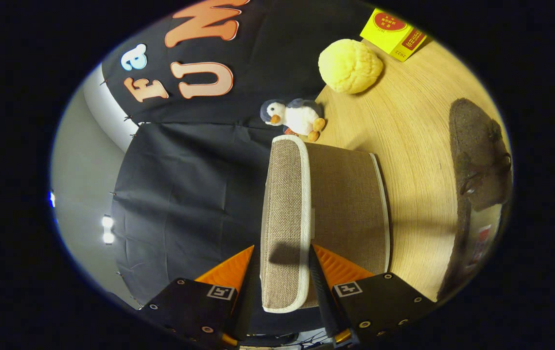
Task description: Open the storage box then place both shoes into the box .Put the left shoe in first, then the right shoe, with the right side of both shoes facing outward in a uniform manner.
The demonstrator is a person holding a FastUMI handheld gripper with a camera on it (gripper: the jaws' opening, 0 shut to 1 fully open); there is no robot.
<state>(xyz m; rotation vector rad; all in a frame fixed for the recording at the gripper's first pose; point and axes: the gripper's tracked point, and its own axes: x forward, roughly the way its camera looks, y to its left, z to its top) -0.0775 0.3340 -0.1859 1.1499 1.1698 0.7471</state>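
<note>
1. The gripper [281, 253], at the bottom centre of the frame, is clasping the lid [285, 223] of the box [345, 204]: one finger is sitting on each side of the lid's edge, and the jaws are standing only as far apart as the lid is thick.
2. The lid, woven beige cloth with a pale trim, is running edge-on between the fingers and away up the middle of the frame.
3. The box's brown cloth body is lying just right of the lid, joined to it, and resting on the wooden table [418, 146].
4. The view is tipped sideways, so the table is filling the right half of the frame and the black cloth wall [185, 194] the left.
5. One shoe [476, 160], dark and fuzzy, is lying on the table at the right of the frame, well apart from the box.
6. A dark strip is curving along the lower right edge; I cannot tell whether it is a second shoe.
7. One toy penguin [294, 116] is sitting just beyond the box's far end, against the wall.
8. One yellow ball [350, 65] is lying at the upper right, near one yellow packet [394, 31].
</note>
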